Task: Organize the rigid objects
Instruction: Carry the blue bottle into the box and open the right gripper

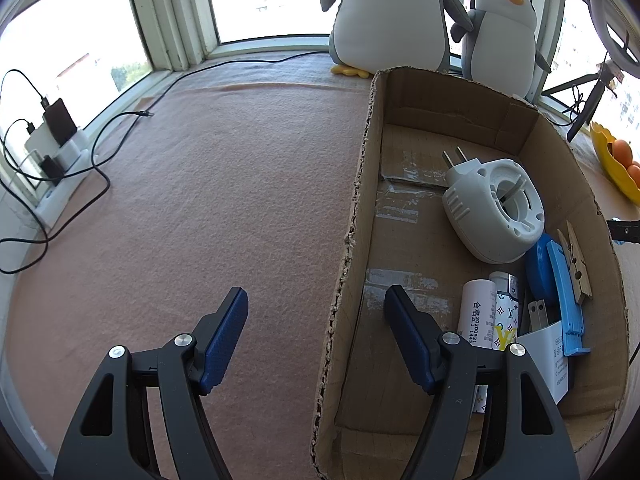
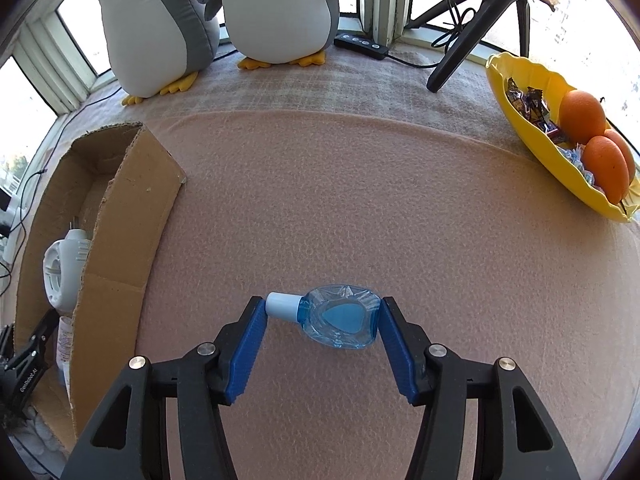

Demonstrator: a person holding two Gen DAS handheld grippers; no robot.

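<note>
Meanwhile, the right gripper (image 2: 323,312) clamped both pads against a small clear bottle (image 2: 338,321) of blue liquid with a pale cap, lying sideways on the pink felt mat (image 2: 360,200). Beyond, the left gripper (image 1: 316,312) stood empty and spread, straddling the cardboard box (image 1: 352,216) wall.

Bare pink felt mat (image 2: 360,200) lies open between the tall-walled brown cardboard box (image 2: 120,216) left and the yellow fruit tray (image 2: 532,136) far right.

A home's bay-window ledge; plush penguins (image 2: 160,28), fruit bowl (image 2: 532,136), charging cables (image 1: 100,152) show it.
</note>
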